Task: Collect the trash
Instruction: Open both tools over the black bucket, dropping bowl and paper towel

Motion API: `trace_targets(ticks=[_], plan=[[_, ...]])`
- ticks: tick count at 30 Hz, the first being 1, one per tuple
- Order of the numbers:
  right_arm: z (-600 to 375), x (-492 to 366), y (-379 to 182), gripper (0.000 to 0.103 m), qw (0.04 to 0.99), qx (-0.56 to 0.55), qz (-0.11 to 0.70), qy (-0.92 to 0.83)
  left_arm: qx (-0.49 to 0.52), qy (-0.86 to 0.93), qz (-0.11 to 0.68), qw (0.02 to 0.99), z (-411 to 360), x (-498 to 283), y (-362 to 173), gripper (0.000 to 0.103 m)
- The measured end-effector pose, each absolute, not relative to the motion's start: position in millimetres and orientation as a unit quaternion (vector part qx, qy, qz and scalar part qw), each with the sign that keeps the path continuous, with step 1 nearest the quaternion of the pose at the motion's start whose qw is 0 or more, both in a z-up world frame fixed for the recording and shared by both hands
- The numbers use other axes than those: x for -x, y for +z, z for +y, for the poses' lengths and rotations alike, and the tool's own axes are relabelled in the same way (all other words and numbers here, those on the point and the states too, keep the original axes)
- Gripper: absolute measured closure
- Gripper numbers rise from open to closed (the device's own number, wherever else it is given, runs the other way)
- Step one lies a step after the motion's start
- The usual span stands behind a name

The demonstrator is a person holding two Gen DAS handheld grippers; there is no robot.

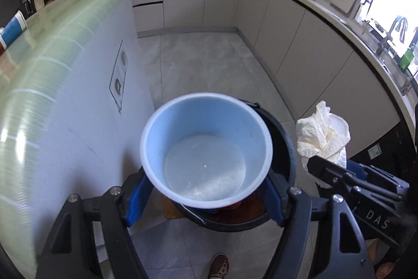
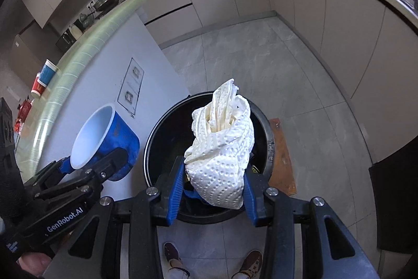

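Observation:
My left gripper [image 1: 206,190] is shut on a blue paper cup [image 1: 206,148] with a white, empty inside, held above the near left rim of a black trash bin [image 1: 282,148]. The cup also shows in the right wrist view [image 2: 104,140]. My right gripper [image 2: 211,190] is shut on a crumpled white paper towel [image 2: 222,145], held over the bin's open mouth [image 2: 167,143]. In the left wrist view the towel [image 1: 324,135] hangs right of the cup.
A pale green counter [image 1: 39,64] with a white side panel stands to the left, carrying blue and red paper cups [image 2: 43,80]. Grey cabinets [image 1: 287,38] line the far and right walls. Grey tiled floor [image 1: 203,64] lies beyond the bin. The person's shoes [image 2: 172,252] are below.

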State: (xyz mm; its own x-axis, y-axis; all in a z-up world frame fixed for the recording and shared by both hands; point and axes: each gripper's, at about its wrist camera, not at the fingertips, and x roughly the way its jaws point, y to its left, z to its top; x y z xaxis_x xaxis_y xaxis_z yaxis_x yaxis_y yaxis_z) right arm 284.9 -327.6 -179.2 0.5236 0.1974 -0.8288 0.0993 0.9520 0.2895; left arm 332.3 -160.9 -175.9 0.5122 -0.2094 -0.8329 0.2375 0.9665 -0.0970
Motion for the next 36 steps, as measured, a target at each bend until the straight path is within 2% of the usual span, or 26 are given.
trace_targets(ticks=[3,7,16,22,25,32,36], plan=[[-328,-300,-195,0.057,0.853,-0.142,0.501,0.039,-0.016,-0.116,0.482,0.868,-162,-339,-187,0.028],[-331,-314,-203,0.037,0.850,-0.126,0.510,0.034,-0.012,-0.110,0.495,0.862,-169,-347,-201,0.027],[-352,-295,-165,0.035,0.870,-0.145,0.471,0.011,-0.010,-0.093,0.518,0.850,-183,-356,-210,0.026],[-360,-282,-158,0.035,0.875,-0.152,0.460,-0.008,-0.028,-0.089,0.517,0.851,-197,-359,-209,0.018],[-365,-278,-159,0.035,0.873,-0.159,0.462,-0.015,-0.028,-0.090,0.513,0.853,-199,-357,-205,0.018],[-357,-281,-162,0.035,0.866,-0.158,0.474,-0.011,-0.039,-0.087,0.497,0.863,-196,-352,-181,0.018],[-356,-279,-147,0.035,0.868,-0.155,0.470,-0.022,-0.029,-0.095,0.487,0.867,-188,-342,-150,0.018]])
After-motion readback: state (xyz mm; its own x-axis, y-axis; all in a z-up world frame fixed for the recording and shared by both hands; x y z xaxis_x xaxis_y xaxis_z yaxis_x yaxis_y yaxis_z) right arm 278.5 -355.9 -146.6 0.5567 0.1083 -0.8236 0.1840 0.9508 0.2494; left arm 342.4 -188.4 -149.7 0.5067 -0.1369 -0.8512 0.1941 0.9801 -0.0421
